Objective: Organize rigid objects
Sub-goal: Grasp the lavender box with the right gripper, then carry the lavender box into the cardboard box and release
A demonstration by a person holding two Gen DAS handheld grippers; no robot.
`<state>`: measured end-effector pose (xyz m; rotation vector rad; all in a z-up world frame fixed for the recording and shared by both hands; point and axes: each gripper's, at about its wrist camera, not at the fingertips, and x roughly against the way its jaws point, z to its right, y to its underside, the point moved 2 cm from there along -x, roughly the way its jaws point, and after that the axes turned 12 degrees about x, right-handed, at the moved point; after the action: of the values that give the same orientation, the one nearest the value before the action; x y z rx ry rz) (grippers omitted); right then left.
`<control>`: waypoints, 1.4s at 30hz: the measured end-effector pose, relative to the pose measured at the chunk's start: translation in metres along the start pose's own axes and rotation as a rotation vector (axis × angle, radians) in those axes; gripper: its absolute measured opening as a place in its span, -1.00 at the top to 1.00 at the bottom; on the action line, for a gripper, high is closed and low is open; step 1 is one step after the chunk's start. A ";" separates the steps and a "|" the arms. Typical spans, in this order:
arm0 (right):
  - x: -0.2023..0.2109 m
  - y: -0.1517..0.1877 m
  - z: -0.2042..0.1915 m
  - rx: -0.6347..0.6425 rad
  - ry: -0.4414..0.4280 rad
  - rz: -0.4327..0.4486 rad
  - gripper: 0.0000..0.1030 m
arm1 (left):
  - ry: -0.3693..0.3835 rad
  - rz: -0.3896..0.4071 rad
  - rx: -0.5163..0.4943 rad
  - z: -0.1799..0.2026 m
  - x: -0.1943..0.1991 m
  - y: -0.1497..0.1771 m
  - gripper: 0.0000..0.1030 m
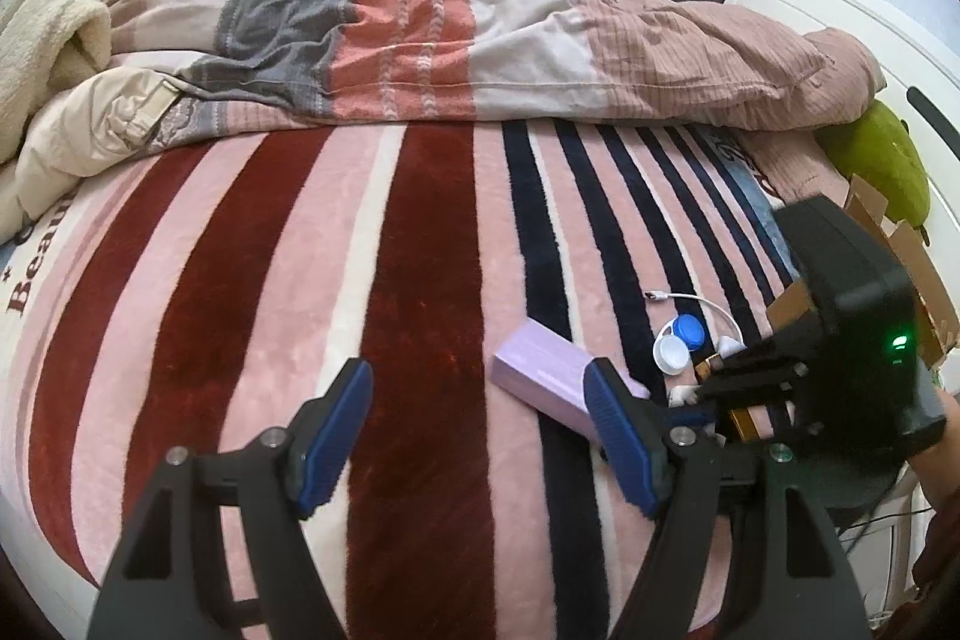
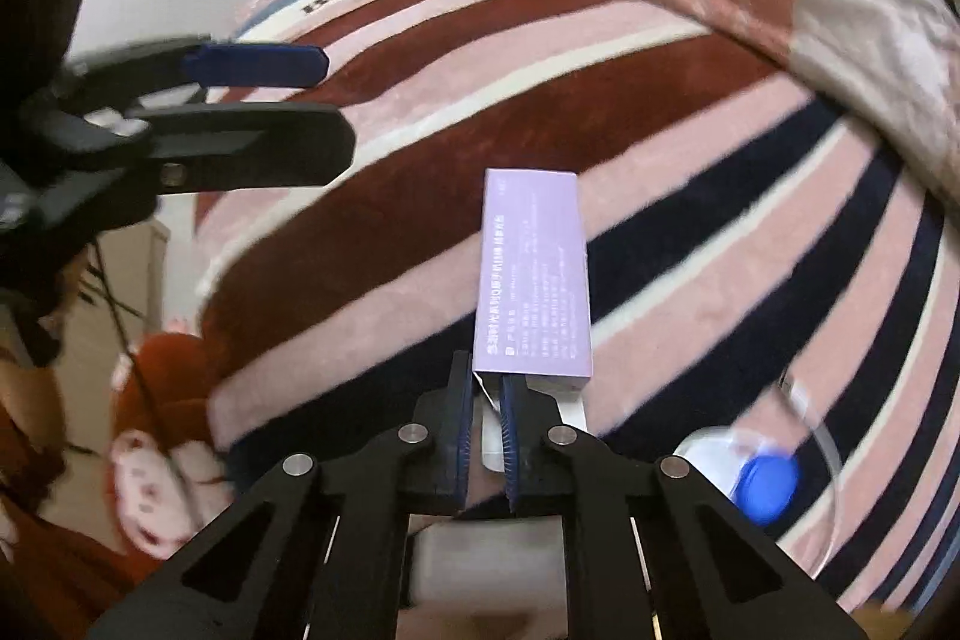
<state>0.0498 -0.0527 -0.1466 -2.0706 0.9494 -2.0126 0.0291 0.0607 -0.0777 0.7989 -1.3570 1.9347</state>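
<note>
A lilac rectangular box [image 2: 531, 274] lies on the striped blanket; it also shows in the left wrist view [image 1: 543, 376]. My right gripper [image 2: 483, 406] is shut on the box's near end flap. In the left wrist view the right gripper [image 1: 714, 376] reaches in from the right. My left gripper [image 1: 477, 418] is open and empty above the blanket, its right finger just in front of the box. It shows in the right wrist view at upper left [image 2: 264, 100]. A blue and white contact lens case [image 1: 681, 340] and a white cable [image 1: 696, 307] lie beside the box.
A rumpled quilt [image 1: 420, 34] covers the far half of the bed. A cardboard box [image 1: 900, 256] and a green plush toy [image 1: 888, 160] sit at the right edge by the white headboard [image 1: 840, 10]. A cream blanket [image 1: 48, 34] lies at the left.
</note>
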 end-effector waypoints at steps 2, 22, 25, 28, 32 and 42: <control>0.007 0.004 -0.006 -0.059 -0.061 0.005 0.91 | 0.001 0.003 0.015 -0.005 0.002 0.000 -0.36; 0.012 0.013 -0.008 0.003 0.200 -0.081 -0.15 | -0.044 -0.026 0.054 -0.031 -0.003 0.011 -0.36; -0.007 0.008 0.002 0.016 0.173 -0.073 -0.14 | -0.044 -0.029 0.056 -0.031 -0.003 0.011 -0.36; -0.023 0.006 0.010 0.036 0.165 -0.070 0.11 | -0.040 -0.037 0.058 -0.030 -0.005 0.011 -0.36; -0.021 0.003 0.012 0.030 0.161 -0.056 0.37 | -0.010 -0.047 0.053 -0.021 -0.003 0.007 -0.36; 0.085 -0.002 -0.031 0.079 0.118 0.120 0.37 | 0.290 -0.038 -0.032 0.073 0.032 -0.019 -0.35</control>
<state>0.0155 -0.0822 -0.0679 -1.8270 0.9718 -2.0934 0.0329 0.0017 -0.0213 0.5013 -1.1857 1.9086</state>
